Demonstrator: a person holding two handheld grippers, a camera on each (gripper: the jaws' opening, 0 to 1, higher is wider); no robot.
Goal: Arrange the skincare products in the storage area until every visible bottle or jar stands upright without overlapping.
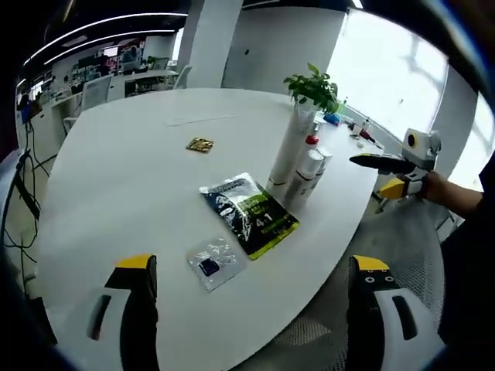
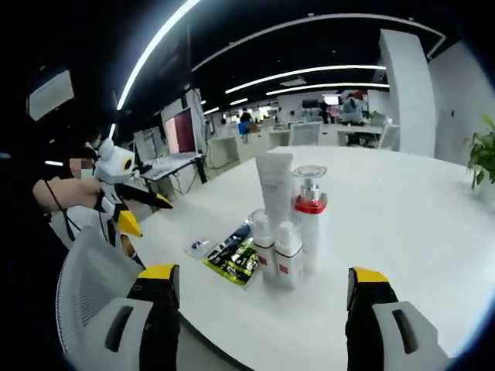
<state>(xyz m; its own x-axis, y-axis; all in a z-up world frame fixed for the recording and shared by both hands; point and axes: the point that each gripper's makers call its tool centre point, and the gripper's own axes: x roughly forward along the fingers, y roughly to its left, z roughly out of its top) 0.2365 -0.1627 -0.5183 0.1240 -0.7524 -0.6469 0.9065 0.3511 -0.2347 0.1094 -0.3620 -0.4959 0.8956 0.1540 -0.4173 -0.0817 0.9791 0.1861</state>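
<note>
green-black pouch, print too blurred to read

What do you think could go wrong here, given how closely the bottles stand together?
The tall white tube, red-collared pump bottle and two small bottles stand tightly clustered near the table edge; nudging one may topple the others or push one off. The flat green sachet lies beside them and could slide underneath.

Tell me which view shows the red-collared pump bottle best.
The right gripper view: the pump bottle stands upright near the middle, its clear cap and red collar plain, beside the white tube. In the left gripper view the same bottle is small and far off, mostly hidden behind the tube, with little but its red collar showing.
</note>
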